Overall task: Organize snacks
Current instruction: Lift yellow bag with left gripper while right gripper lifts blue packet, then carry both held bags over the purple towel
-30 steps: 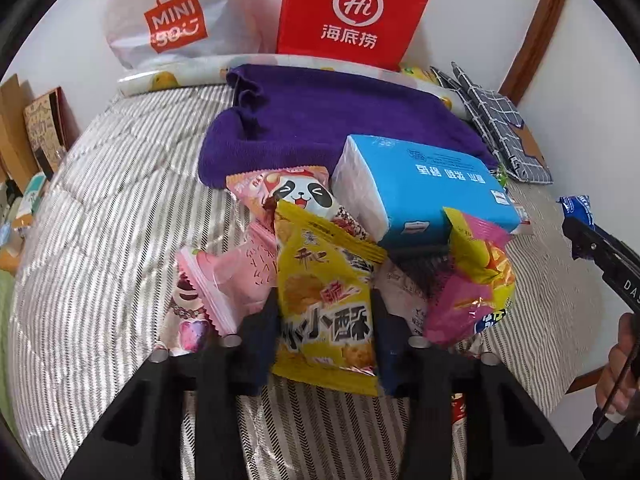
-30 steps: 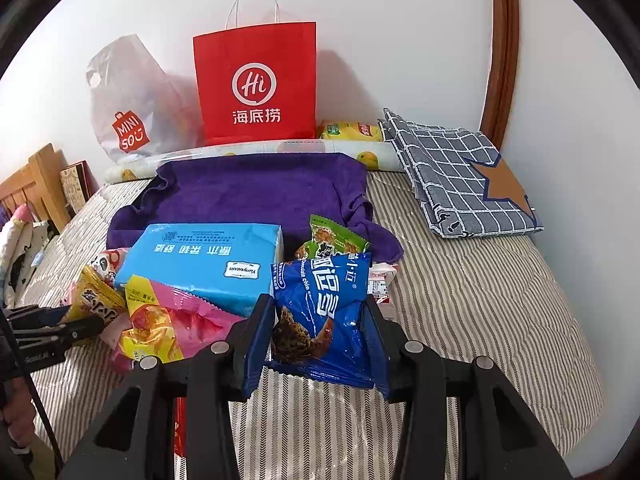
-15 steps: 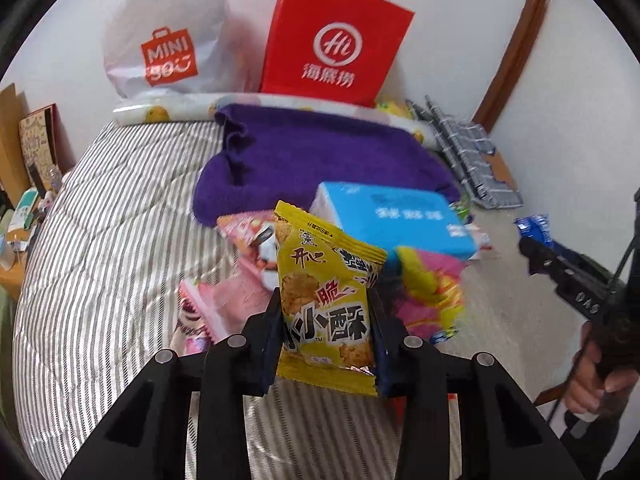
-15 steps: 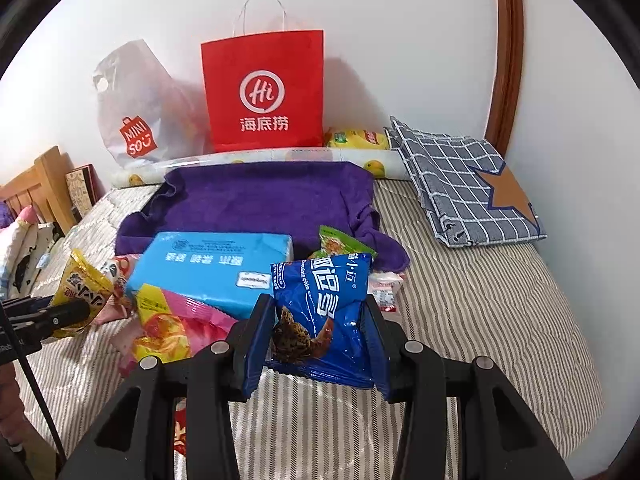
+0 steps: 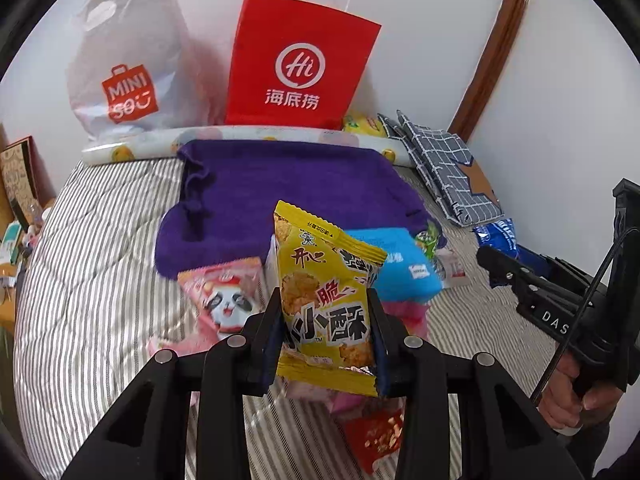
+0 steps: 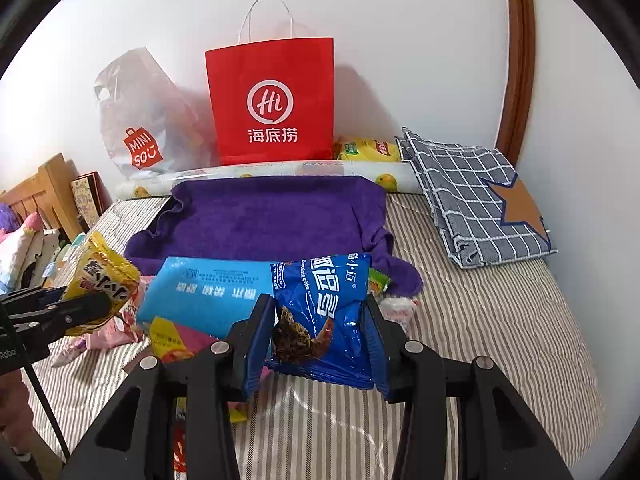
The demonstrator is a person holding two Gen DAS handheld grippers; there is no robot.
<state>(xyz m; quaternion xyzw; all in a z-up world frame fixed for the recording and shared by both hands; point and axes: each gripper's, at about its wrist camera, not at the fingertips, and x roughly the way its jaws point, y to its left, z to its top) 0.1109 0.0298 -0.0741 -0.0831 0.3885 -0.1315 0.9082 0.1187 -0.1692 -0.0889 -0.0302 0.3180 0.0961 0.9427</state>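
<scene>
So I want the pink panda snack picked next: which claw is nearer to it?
Left. The left claw, shut on the yellow snack bag, hangs just right of the pink panda snack. The right claw, holding the blue snack bag, sits beyond the blue tissue pack.

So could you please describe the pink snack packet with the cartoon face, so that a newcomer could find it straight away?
Start at the purple towel spread on the striped bed. Just off its near left corner lies the pink packet, left of the yellow packet held in the left gripper. It alone shows a panda face.
</scene>
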